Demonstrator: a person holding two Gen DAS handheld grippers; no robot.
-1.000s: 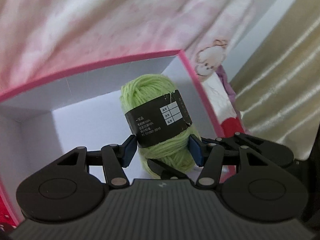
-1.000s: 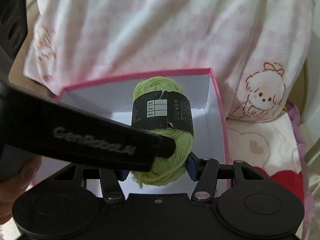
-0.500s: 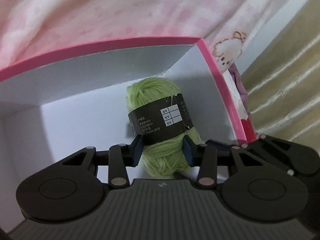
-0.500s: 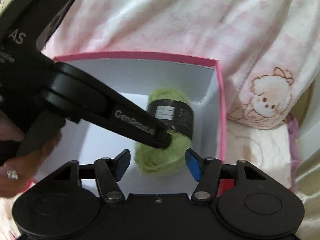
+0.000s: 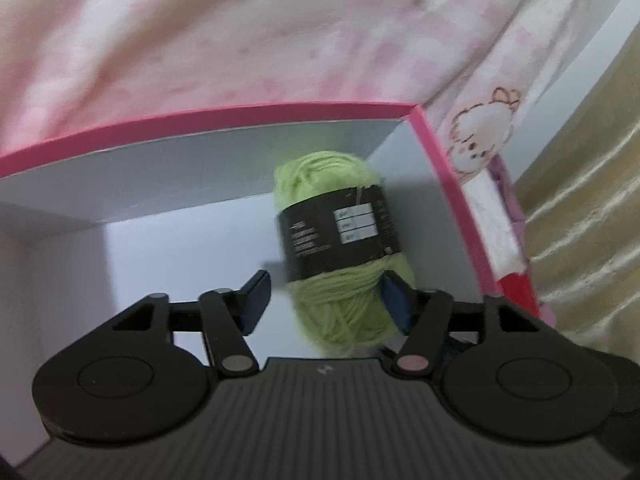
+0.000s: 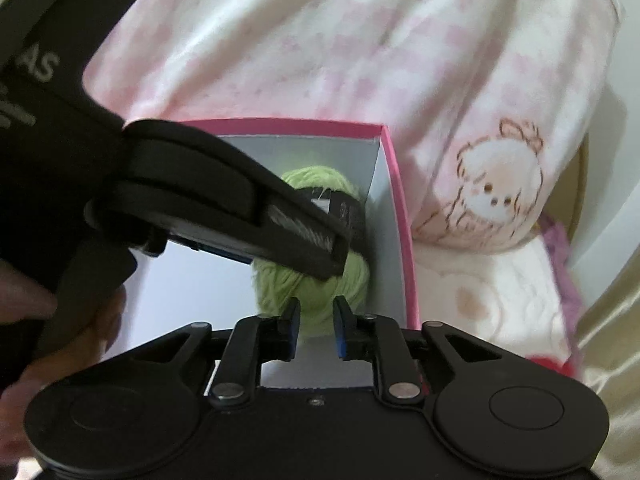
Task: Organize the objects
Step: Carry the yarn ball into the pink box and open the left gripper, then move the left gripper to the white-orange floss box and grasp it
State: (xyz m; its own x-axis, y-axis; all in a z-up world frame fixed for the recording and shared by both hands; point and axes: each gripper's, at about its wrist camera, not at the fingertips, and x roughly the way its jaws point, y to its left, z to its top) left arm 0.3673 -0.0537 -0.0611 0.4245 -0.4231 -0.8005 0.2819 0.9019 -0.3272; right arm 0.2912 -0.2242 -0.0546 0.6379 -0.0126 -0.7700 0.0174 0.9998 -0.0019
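A light green yarn ball [image 5: 344,240] with a black paper band lies inside a pink-rimmed box [image 5: 240,118] with white walls, near its right wall. My left gripper [image 5: 326,300] is open, its jaws apart on either side of the yarn's near end; the left jaw stands clear of it. In the right wrist view the yarn [image 6: 316,280] lies in the same box [image 6: 394,208], partly hidden by the left gripper crossing in front. My right gripper [image 6: 316,320] is nearly closed and empty, just short of the yarn.
The box rests on pink and white bedding [image 6: 360,40] with a cartoon animal print [image 6: 500,176]. A gold curtain [image 5: 592,216] hangs at the right. A hand [image 6: 24,304] holds the left gripper at the left edge.
My left gripper opened and let go of the yarn, which now rests in the box near the right wall. My right gripper narrowed from wide open to nearly closed and drew back a little.
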